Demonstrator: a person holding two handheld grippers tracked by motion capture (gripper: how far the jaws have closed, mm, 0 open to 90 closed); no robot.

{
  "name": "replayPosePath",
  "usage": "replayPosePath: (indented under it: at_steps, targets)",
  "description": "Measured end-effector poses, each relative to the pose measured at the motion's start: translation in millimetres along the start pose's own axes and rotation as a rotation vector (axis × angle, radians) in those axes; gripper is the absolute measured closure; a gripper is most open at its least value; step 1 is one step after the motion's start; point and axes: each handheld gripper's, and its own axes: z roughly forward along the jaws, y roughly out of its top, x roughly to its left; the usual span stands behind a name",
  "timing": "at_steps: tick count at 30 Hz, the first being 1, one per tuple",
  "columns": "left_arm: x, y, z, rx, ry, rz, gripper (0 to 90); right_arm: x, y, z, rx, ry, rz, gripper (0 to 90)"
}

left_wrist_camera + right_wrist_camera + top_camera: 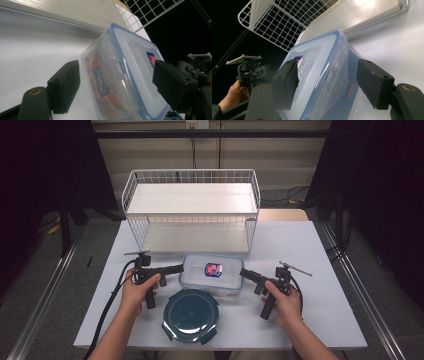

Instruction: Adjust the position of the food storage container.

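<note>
A clear rectangular food container point(211, 272) with a blue-rimmed lid and a red and blue label lies on the white table, with orange contents showing through its wall point(100, 82). My left gripper point(177, 268) reaches its left end; its jaws point(117, 66) stand wide, one pad point(65, 87) clear of the wall and the other over the lid. At the right end is my right gripper point(245, 272). Its jaws point(328, 62) straddle that end of the container point(324, 75), one pad point(287, 85) over the lid and the other point(374, 85) just off the wall.
A round dark teal lidded container point(191, 315) sits at the table's front edge, just in front of the rectangular one. A white two-tier wire rack point(192, 170) stands behind it. Bare table point(300, 245) lies to either side.
</note>
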Motion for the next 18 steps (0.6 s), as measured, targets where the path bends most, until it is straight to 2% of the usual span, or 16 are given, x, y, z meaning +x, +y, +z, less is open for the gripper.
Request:
replayPosePath:
  at_steps: [2,4,5,7,9,10,12,14,18]
  targets:
    - [-1.9,-0.9,1.5,-0.002,0.009,0.016,22.2,-0.5,-2.0,2.0,0.008,-0.004,0.012,36.4]
    - [-2.5,-1.2,2.3,-0.003,0.006,0.014,22.3,-1.2,-3.0,2.9,0.003,-0.008,0.012,37.4]
    - [-3.1,-2.0,4.1,-0.012,-0.008,0.013,23.5,-1.9,-4.4,4.1,0.003,0.0,0.043,37.9]
    - [-3.5,-2.6,5.7,-0.008,0.011,0.046,23.9,-2.3,-4.7,4.7,-0.001,0.001,0.061,38.3]
    - [-3.8,-3.0,7.0,-0.012,0.013,0.042,23.9,-3.4,-5.0,5.2,-0.009,-0.001,0.071,38.9]
    - [-3.0,-3.2,8.2,0.002,0.021,0.049,23.9,-3.4,-5.0,5.2,-0.009,-0.001,0.071,38.9]
    - [-2.9,-4.5,9.9,-0.001,0.033,0.057,23.9,-4.3,-5.6,6.1,-0.003,-0.001,0.078,39.7]
    - [-1.7,-4.2,10.3,0.027,0.02,0.046,23.7,-5.2,-7.1,7.1,0.003,-0.002,0.09,40.8]
    - [-2.1,-4.3,11.1,0.014,0.026,0.06,23.9,-5.4,-9.5,9.3,0.02,0.002,0.107,42.2]
